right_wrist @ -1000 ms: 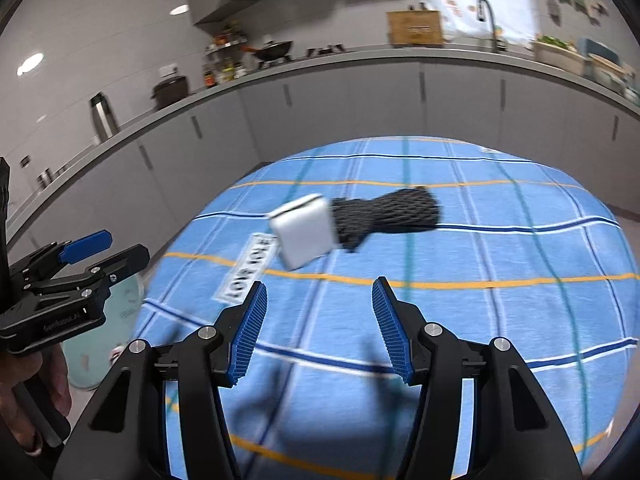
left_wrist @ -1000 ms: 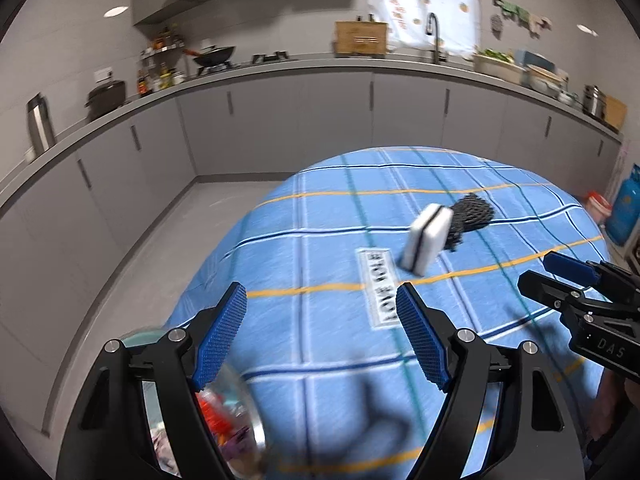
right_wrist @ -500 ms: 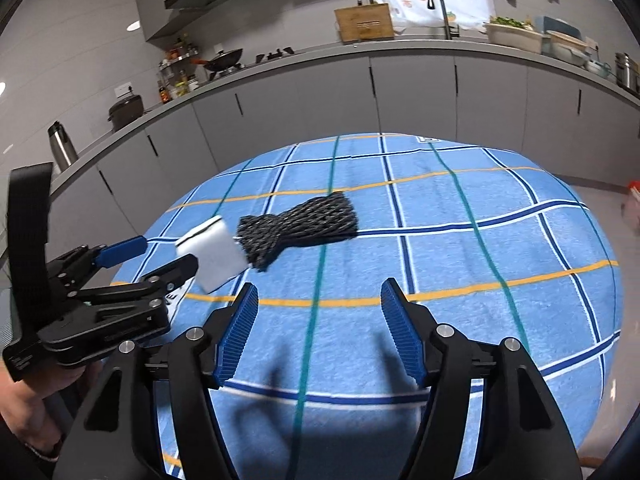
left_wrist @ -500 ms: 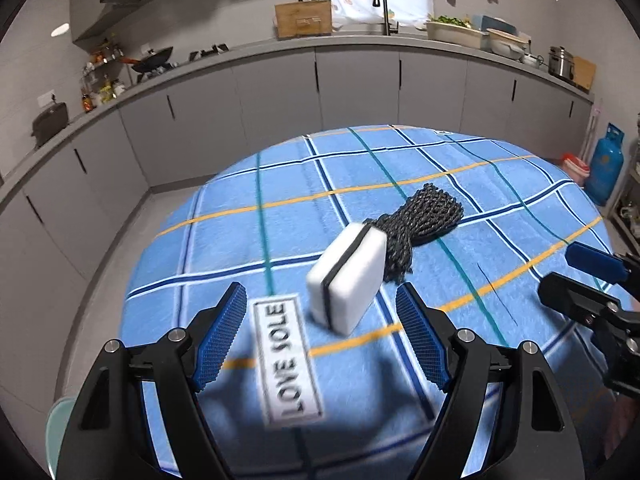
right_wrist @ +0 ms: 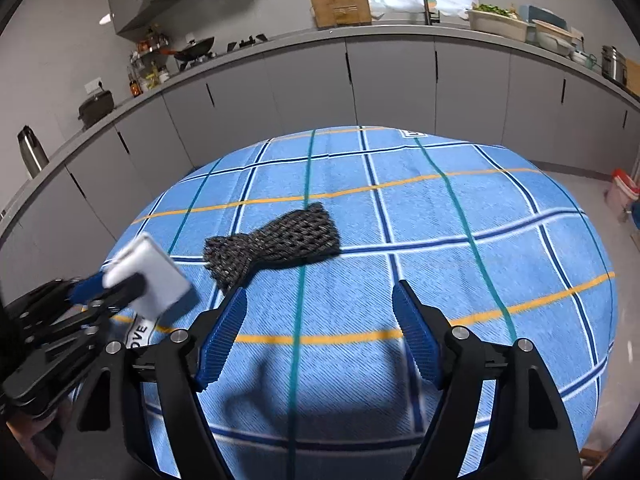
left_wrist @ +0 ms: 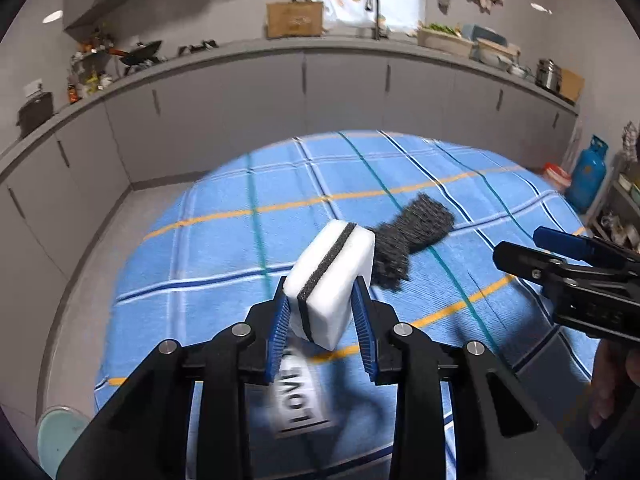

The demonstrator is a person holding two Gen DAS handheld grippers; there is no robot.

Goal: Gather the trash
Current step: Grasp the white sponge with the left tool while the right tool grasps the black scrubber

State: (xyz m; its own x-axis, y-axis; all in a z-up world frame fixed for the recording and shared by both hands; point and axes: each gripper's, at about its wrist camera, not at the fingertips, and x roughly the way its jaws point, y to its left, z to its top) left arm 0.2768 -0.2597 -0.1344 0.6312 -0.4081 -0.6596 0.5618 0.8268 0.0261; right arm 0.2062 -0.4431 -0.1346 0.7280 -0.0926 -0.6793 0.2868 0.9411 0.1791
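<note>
A white sponge with a black middle layer (left_wrist: 332, 276) sits between the blue pads of my left gripper (left_wrist: 322, 300), whose jaws are closing and press on its two sides near the cloth. Just behind it a black mesh net (left_wrist: 412, 232) lies on the blue checked tablecloth (left_wrist: 240, 240). In the right wrist view the sponge (right_wrist: 150, 276) and the left gripper (right_wrist: 92, 292) are at the left, the net (right_wrist: 280, 240) ahead. My right gripper (right_wrist: 320, 300) hovers short of the net, its jaws opening with nothing between them; it also shows at the right (left_wrist: 516, 245).
A "LOVE SOLE" label (left_wrist: 304, 396) is sewn on the cloth under the left gripper. A pale green round object (left_wrist: 56, 436) sits low beside the table at the left. A blue gas cylinder (left_wrist: 590, 172) stands on the floor at the right. Grey kitchen cabinets (right_wrist: 392, 88) run behind.
My left gripper has moved forward to the sponge and narrowed from wide open onto it. My right gripper has swung toward the net and its jaws have widened.
</note>
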